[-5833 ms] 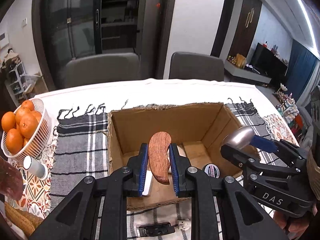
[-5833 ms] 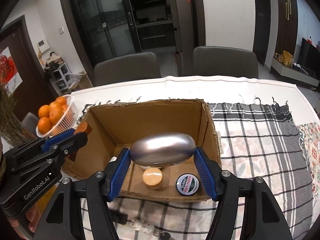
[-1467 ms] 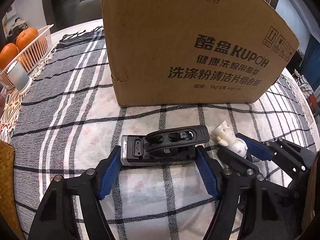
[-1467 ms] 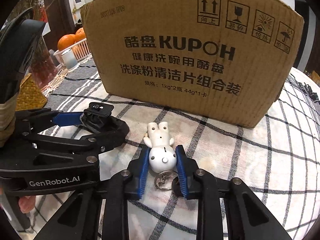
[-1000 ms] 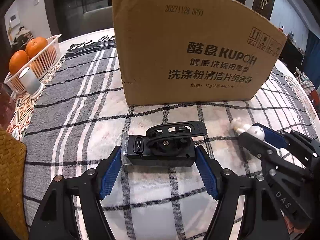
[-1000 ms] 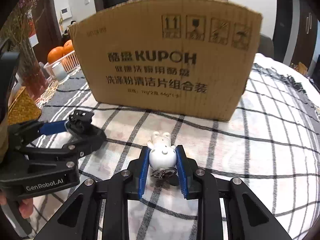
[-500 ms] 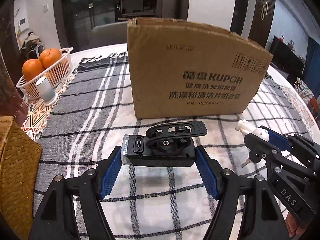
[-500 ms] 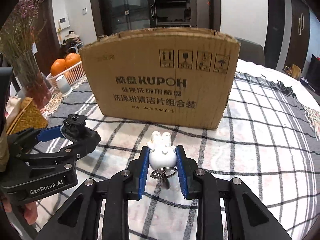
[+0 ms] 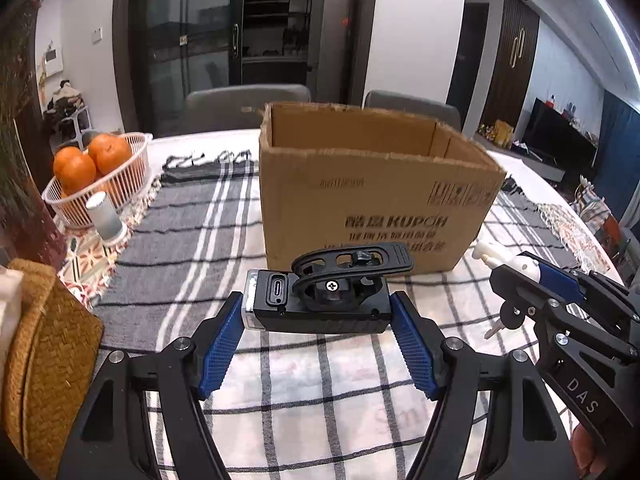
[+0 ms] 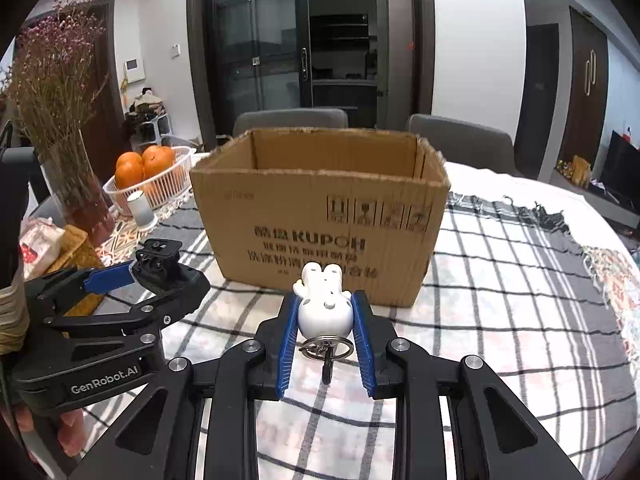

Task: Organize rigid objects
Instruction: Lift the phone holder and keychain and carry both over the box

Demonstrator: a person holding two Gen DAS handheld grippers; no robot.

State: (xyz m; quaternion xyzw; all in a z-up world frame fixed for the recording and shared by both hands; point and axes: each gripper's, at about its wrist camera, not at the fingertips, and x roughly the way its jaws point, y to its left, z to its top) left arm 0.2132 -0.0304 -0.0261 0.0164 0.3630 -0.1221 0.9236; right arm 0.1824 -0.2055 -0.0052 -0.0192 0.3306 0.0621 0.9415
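- The left gripper (image 9: 318, 320) is clamped on a black bike light (image 9: 320, 300), a boxy unit with a rubber strap mount on top and a charging port facing the camera; its blue pads (image 9: 220, 344) press against the two short ends.
- The light is held clear of the checked tablecloth (image 9: 320, 400), in front of the near wall of the cardboard box (image 9: 376, 200).
- The right gripper (image 10: 325, 316) is closed on a small white figurine keychain (image 10: 325, 308), pinching its round body between the blue pads (image 10: 290, 340) with the little limbs pointing toward the box.
- A metal key ring (image 10: 326, 347) hangs from the figurine between the fingers, with a key dangling below it (in the left wrist view the key shows under the right gripper (image 9: 516, 276)).
- The box stands open-topped near the middle of the tabletop, printed side toward both cameras; its inside floor is hidden from these angles.
- In the right wrist view the left gripper (image 10: 160, 264) sits near the tabletop's left edge, level with the box's front left corner.
- Toward the far left edge of the tabletop stands a white basket (image 9: 120, 188) of oranges (image 9: 108, 152), with a small white cylinder (image 9: 106, 216) just in front of it.
- A glass vase of dried flowers (image 10: 60, 120) stands at the left edge, and a woven mat (image 9: 52, 352) lies at the near left corner.
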